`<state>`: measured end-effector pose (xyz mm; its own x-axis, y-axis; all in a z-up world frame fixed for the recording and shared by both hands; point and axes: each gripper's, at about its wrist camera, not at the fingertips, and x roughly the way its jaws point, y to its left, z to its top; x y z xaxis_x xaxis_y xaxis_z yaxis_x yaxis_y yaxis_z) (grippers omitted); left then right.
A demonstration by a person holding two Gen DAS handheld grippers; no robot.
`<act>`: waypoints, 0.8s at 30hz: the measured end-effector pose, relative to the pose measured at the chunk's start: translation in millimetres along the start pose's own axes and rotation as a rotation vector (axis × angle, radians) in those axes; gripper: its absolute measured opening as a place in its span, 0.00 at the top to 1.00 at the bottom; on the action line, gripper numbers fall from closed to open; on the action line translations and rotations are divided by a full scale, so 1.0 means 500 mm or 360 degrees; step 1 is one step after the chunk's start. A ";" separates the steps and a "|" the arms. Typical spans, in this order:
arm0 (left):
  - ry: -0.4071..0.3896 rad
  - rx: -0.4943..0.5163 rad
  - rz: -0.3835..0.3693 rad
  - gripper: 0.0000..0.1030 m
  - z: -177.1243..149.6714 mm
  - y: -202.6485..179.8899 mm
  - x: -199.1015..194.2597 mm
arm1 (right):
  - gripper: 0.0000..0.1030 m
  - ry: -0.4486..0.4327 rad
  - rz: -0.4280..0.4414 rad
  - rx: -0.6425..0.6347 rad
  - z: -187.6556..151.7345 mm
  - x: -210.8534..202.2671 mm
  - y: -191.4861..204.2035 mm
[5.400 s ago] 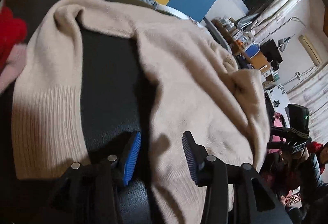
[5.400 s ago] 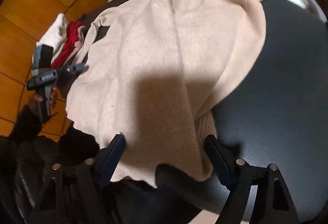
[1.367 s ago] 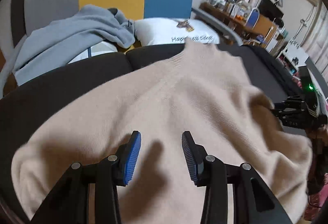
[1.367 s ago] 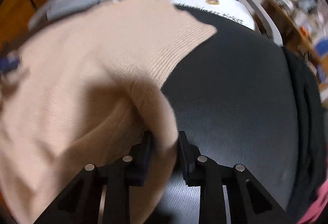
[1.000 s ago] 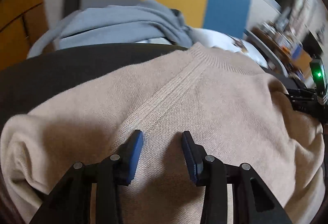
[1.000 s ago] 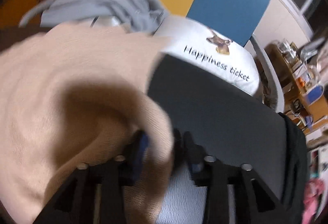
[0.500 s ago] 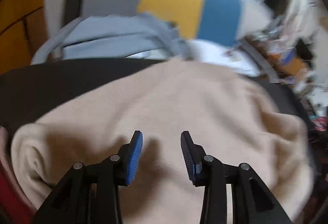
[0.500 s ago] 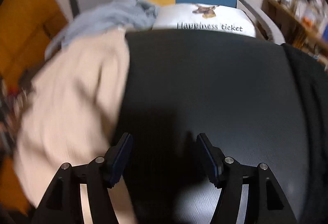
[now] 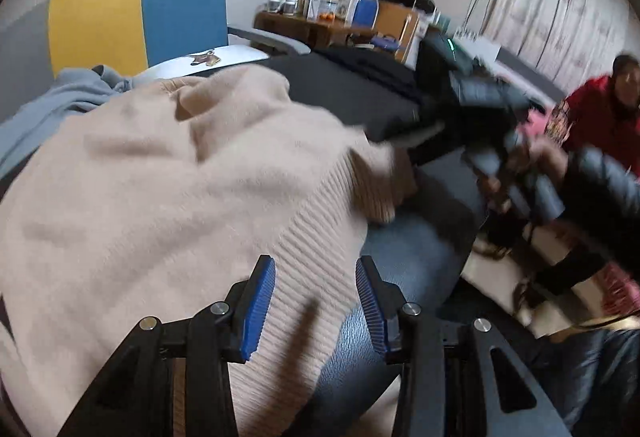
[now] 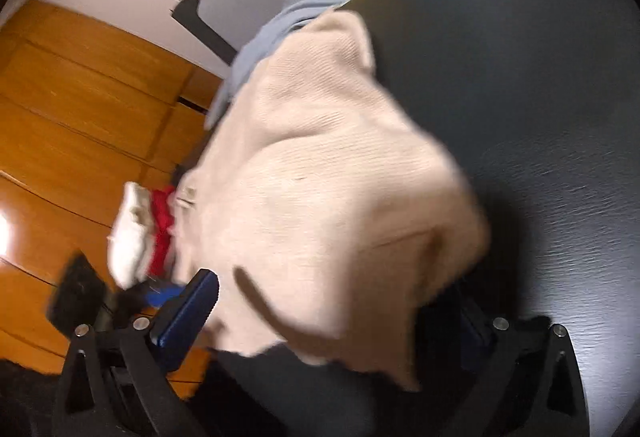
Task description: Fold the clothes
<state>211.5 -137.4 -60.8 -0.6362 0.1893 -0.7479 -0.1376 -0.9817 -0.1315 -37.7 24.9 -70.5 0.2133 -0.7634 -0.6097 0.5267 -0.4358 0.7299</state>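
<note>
A beige knit sweater [image 9: 160, 189] lies folded over on a black table [image 9: 340, 93]. It also shows in the right wrist view [image 10: 320, 177]. My left gripper [image 9: 316, 301] is open, hovering above the sweater's ribbed hem. My right gripper [image 10: 332, 313] is open, its jaws set wide over the sweater's near corner. The right gripper also shows, blurred, in the left wrist view [image 9: 460, 117] beside the sweater's right edge.
A grey-blue garment [image 9: 60, 97] and a white printed cloth [image 9: 208, 59] lie at the table's far side, by a yellow and blue chair back [image 9: 136, 17]. Red and white clothes [image 10: 148, 233] sit left of the sweater. A person in red [image 9: 600, 109] is at the right.
The right gripper let go of the sweater's edge, opened wide and swung back over the sweater's near corner. The left gripper turned right, toward the ribbed hem.
</note>
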 end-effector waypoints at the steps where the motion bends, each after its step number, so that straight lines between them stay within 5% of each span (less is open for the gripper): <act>1: 0.0006 0.0049 0.0031 0.59 -0.009 -0.013 -0.001 | 0.00 0.0089 0.0140 0.0029 -0.003 0.019 0.013; 2: 0.0014 0.0074 0.0064 0.59 -0.014 -0.020 0.001 | 0.00 0.0184 0.0267 0.0038 -0.005 0.039 0.026; 6: -0.0005 0.0080 0.0062 0.57 -0.007 -0.020 -0.008 | 0.00 0.0243 0.0424 0.0025 0.011 0.087 0.067; 14: -0.0054 0.0327 0.0289 0.54 0.042 -0.044 0.024 | 0.00 0.0127 0.0895 0.0146 0.151 0.115 0.176; 17: -0.0013 0.0405 0.0486 0.54 0.056 -0.036 0.058 | 0.00 0.0222 0.0882 0.0201 0.215 0.153 0.214; 19: 0.0051 0.0410 0.0591 0.52 0.063 -0.011 0.083 | 0.00 0.0321 0.0755 0.0149 0.249 0.190 0.246; 24: 0.0125 -0.0076 0.0508 0.60 0.079 0.155 0.063 | 0.00 0.0426 0.0486 0.0094 0.332 0.268 0.249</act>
<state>150.6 -206.8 -68.8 -0.5809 -0.1282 -0.8038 0.0960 -0.9914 0.0887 -80.0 -210.7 -10.0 0.5631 -0.7143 -0.4156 0.3595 -0.2411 0.9014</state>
